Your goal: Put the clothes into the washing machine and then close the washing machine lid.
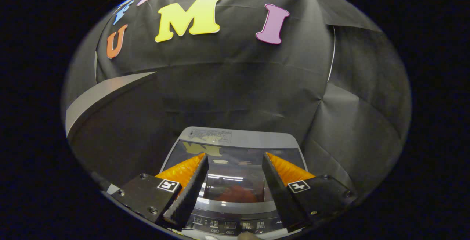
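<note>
The gripper hung over the washing machine with its fingers spread apart and holding nothing. The machine sat directly ahead and below, at twelve o'clock from the fingertips, and its glass lid lay flat and closed across the top, reaching from the gap between the fingers out toward the back edge. Through the glass, between the fingers, a reddish-orange shape showed inside the drum, most likely the clothes already put in, though reflections made that hard to confirm. The control panel ran along the near edge at six o'clock, just under the finger bases, its long axis lying crosswise to the fingers. Behind the machine rose the black cloth wall, and a pale grey strip curved off at ten o'clock. Judging by the lid lying down, the task looked close to finished, and the coming move would probably be only to lift straight away from the lid.
</note>
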